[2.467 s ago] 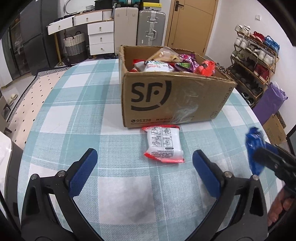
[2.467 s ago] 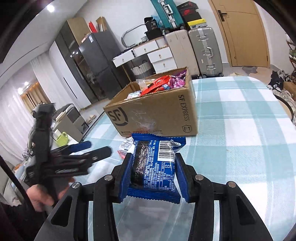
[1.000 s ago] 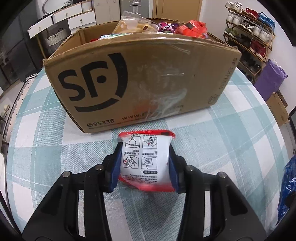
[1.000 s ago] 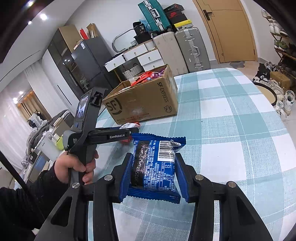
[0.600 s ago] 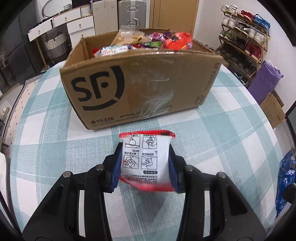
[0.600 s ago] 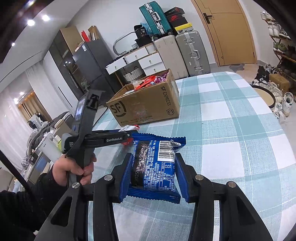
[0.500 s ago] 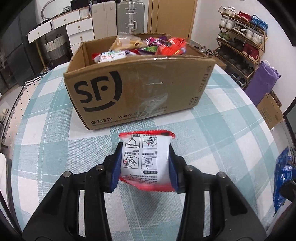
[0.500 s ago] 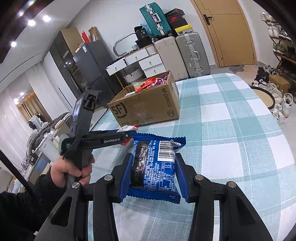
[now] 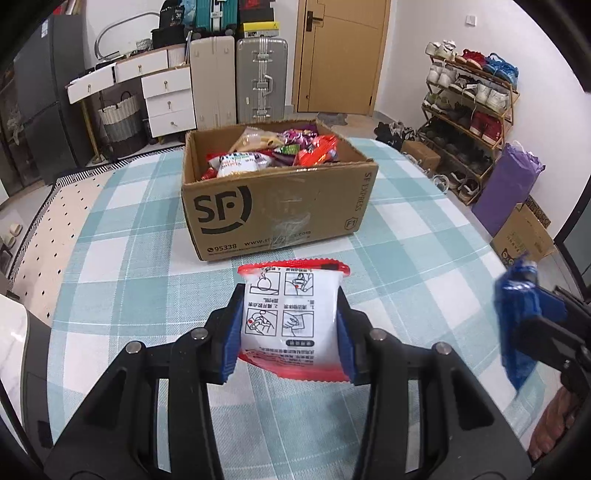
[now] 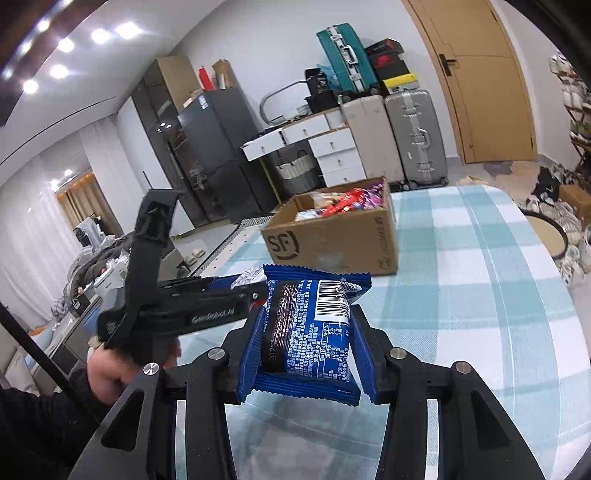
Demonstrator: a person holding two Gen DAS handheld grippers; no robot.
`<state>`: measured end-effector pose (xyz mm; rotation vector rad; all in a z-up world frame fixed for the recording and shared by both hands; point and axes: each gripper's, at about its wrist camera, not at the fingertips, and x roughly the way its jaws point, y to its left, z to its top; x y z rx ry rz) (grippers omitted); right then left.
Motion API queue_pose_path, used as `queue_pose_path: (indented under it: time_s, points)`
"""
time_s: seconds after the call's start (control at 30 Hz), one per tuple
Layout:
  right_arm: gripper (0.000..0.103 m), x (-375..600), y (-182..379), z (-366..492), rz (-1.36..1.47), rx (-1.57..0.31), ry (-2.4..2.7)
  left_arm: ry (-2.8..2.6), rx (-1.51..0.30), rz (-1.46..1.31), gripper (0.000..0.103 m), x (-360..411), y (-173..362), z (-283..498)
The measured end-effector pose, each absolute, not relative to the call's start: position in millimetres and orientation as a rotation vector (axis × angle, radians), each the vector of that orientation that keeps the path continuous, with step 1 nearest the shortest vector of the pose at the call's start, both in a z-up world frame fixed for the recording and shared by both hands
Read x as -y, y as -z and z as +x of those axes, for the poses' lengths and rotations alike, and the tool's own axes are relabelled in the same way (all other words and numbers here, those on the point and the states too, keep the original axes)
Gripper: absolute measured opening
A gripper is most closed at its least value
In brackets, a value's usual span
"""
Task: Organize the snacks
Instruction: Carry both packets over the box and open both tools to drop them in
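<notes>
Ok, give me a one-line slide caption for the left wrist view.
Left gripper clamps a red-edged white snack packet above the checked tablecloth, facing the snack-filled cardboard box.

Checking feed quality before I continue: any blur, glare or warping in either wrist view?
Left wrist view: the white snack packet is sharp, the blue snack packet at the right edge is smeared, and the table bows. Right wrist view: ceiling lights flare, and the door frame curves.

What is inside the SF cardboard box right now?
The cardboard box is open and heaped with snack packets: red, orange, purple, a white one, a clear bag. Whatever lies beneath that top layer is covered.
</notes>
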<state>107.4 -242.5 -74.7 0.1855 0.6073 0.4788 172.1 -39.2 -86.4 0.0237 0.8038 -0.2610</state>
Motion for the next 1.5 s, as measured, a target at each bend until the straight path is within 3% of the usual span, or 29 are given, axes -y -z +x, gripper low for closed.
queue_pose_path:
  time_s: [0.63, 1.1, 1.5]
  points:
    - [0.045, 216.3, 29.2, 158.4, 0.113, -0.571, -0.555, 0.272, -0.73, 0.037, 0.04, 14.2, 9.7, 144.6]
    - [0.045, 204.6, -29.7, 249.1, 0.027, -0.531, -0.59, 0.296, -0.694, 0.049, 0.04, 11.0, -65.5, 227.9]
    - [0.045, 207.3, -56.5, 352.0, 0.045, -0.555, -0.61, 0.3, -0.803, 0.001, 0.04, 8.9, -66.6, 349.8]
